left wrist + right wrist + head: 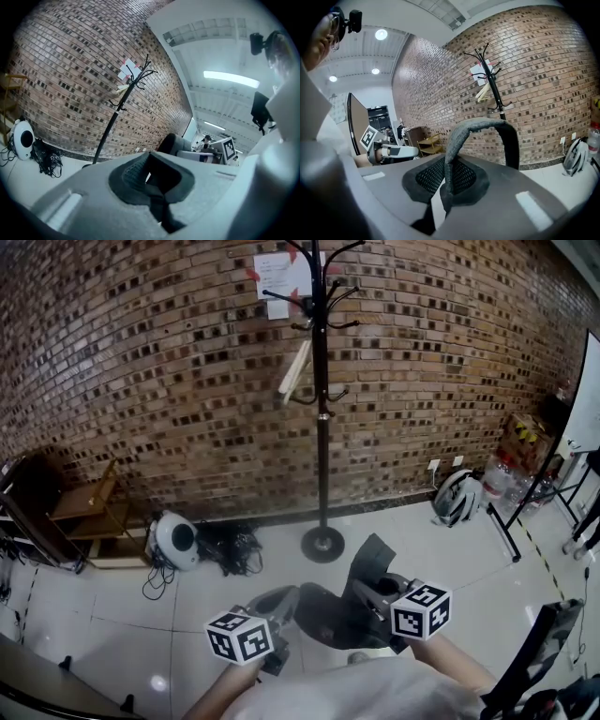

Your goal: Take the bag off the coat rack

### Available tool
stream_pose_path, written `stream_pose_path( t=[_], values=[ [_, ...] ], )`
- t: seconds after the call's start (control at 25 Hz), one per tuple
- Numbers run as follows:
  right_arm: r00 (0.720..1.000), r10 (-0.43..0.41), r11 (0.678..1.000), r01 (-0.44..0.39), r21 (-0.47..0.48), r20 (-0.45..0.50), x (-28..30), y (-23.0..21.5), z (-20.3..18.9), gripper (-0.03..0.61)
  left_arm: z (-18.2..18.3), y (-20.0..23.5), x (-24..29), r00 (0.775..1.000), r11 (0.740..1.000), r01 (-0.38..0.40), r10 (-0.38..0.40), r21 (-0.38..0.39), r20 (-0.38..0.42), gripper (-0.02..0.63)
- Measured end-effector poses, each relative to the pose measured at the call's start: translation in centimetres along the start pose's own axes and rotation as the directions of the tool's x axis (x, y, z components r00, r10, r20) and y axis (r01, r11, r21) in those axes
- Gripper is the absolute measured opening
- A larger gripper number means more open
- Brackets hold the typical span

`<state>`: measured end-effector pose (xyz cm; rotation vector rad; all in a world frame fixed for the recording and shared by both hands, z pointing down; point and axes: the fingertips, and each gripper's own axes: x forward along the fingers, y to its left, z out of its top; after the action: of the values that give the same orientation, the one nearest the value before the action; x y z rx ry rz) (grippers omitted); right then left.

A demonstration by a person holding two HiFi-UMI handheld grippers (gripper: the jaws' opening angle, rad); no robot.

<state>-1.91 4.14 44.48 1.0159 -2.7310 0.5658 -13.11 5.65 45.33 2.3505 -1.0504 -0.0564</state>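
Observation:
A dark grey bag (328, 620) hangs low in front of me, between my two grippers and away from the black coat rack (321, 427). The rack stands against the brick wall beyond it. My right gripper (373, 585) is shut on the bag's grey strap (487, 126), which loops up over the jaws (447, 187). My left gripper (281, 601) sits at the bag's left edge with its jaws closed. Dark fabric fills the space between its pads (157, 187). A pale strip (295, 371) still hangs on the rack.
The rack's round base (322, 544) rests on a pale tiled floor. To its left are a white round appliance (175, 540), tangled black cables (225, 545) and a wooden shelf (89, 512). A helmet (457, 495), bottles (506, 479) and a black stand (511, 531) are at right.

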Motion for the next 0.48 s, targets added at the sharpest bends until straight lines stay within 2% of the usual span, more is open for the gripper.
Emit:
stream_pose_path(
  t=[0.48],
  values=[
    [1.000, -0.003, 1.000, 0.003, 0.001, -0.017, 0.1, -1.2, 0.0, 0.021, 0.0, -0.1, 1.4, 1.000, 1.000, 0.004, -0.004, -0.003, -0.008, 0.000]
  ],
)
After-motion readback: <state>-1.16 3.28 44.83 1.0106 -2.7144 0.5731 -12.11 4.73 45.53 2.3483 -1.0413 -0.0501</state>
